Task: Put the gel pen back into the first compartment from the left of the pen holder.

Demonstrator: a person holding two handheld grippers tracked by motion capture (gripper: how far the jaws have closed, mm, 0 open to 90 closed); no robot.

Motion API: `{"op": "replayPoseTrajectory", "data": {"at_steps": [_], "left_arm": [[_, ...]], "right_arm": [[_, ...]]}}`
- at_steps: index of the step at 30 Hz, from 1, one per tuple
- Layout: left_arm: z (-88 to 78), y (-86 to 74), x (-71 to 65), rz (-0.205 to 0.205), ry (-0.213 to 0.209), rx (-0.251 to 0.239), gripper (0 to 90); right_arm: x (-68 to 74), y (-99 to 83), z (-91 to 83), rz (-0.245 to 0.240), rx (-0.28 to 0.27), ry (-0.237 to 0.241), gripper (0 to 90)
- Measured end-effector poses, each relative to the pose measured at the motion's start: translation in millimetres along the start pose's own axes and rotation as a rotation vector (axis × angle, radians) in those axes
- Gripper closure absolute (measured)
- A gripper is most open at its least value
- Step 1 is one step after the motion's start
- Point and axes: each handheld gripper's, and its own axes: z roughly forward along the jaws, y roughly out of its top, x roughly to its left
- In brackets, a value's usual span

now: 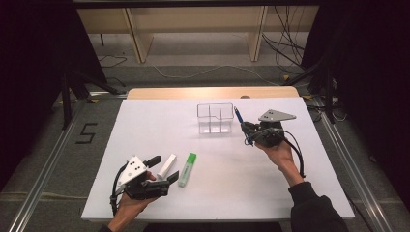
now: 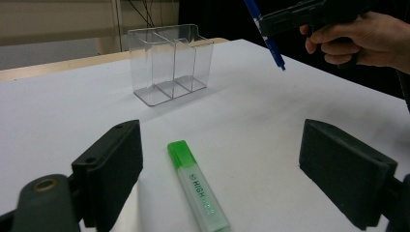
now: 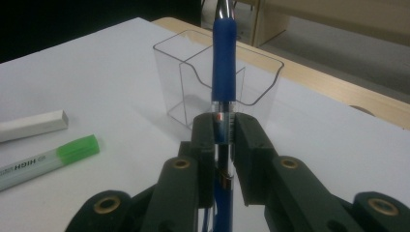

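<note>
Now, right hand-held gripper [image 3: 224, 140] level, pinching pen [image 3: 224, 67]

Beyond the right claw [image 3: 224, 126], the blue pen [image 3: 224, 63] loses its tip to the top edge; below the left claw [image 2: 220, 159], the green highlighter [image 2: 198, 186] runs off the bottom edge.

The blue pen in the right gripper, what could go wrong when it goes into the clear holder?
1. The right gripper grips the blue pen low on its barrel, so the long free end may swing and hit the rim of the clear holder.
2. The holder looks light, so a knock could tip or push it.
3. The left gripper stands open around the green highlighter, beside the white eraser; closing could nudge it.
</note>
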Motion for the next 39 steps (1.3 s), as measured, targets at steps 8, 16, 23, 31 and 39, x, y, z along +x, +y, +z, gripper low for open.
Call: {"op": "replayPoseTrajectory", "data": {"at_steps": [8,16,23,31,39], "left_arm": [[0.1,-0.2,1.2,-0.011,-0.005,0.003,14.9],[0.8,-0.7,2.3,-0.033,-0.005,0.001,14.9],[2.1,-1.7,2.5,-0.042,-0.004,0.001,14.9],[1.7,-1.7,3.0,-0.041,-0.003,0.004,14.9],[1.8,-2.0,2.8,-0.036,0.001,0.005,14.9]], "right_arm": [[2.6,1.7,3.9,0.009,-0.025,-0.004,79.7],[3.9,9.6,4.5,0.036,-0.076,0.0,79.7],[5.7,21.0,8.2,0.05,-0.106,0.015,79.7],[11.3,33.5,24.4,0.059,-0.117,0.025,79.7],[17.9,54.3,37.3,0.057,-0.135,0.032,79.7]]}}
